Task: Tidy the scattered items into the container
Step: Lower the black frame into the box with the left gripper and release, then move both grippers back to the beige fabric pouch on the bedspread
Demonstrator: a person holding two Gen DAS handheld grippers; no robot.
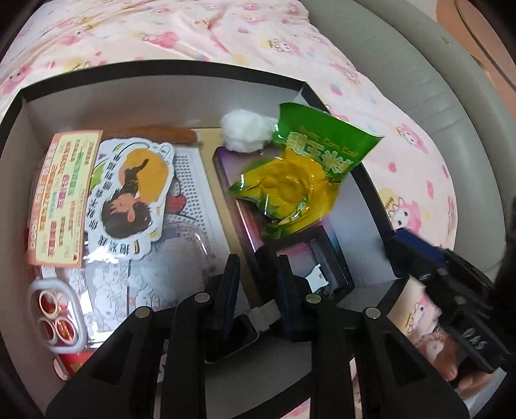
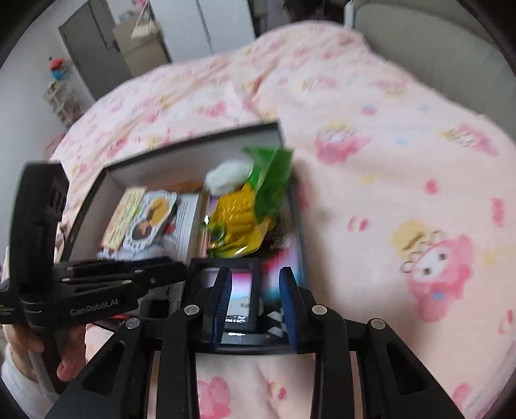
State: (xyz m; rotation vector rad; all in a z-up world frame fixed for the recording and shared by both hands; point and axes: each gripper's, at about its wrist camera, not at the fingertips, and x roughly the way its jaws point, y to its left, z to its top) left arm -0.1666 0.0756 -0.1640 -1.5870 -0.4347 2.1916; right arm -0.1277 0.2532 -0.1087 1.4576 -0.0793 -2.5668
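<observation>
Left wrist view: the left gripper [image 1: 258, 274] points steeply down into the box [image 1: 180, 96]. Its fingers stand a narrow gap apart. A small dark item [image 1: 235, 335] with a grey metal tab shows between their bases. Whether the pads press on it cannot be told.

Right wrist view: the right gripper [image 2: 255, 274] hangs over the near right corner of the box, jaws parted. A black-framed card [image 2: 240, 290] lies in the box below the gap, and the right pad is clear of it. Nothing is gripped. Only this view shows the hand [image 2: 67, 357] holding the left gripper.

The box is black outside and white inside. It rests on the pink cartoon-print quilt [image 1: 225, 29] of a bed, and the quilt around it appears bare of loose items.

Contents, left half:
- At the near left corner, a white case [image 1: 54, 319] of red and gold rings.
- Beyond it, an orange label card [image 1: 67, 193] and a cartoon sticker [image 1: 138, 183] over printed sheets.
- At the far wall, a brown comb [image 1: 167, 133].

Contents, right half:
- A purple flat pack [image 1: 238, 206] under the black-framed card.
- A green and yellow snack bag [image 1: 300, 180] leaning on the right wall.
- A white cotton ball [image 1: 245, 132] touching the bag's far end.

Past the quilt, the left view shows a grey padded bed frame [image 1: 419, 80]. The right view alone shows a grey door [image 2: 87, 42] and a small shelf [image 2: 61, 100].
</observation>
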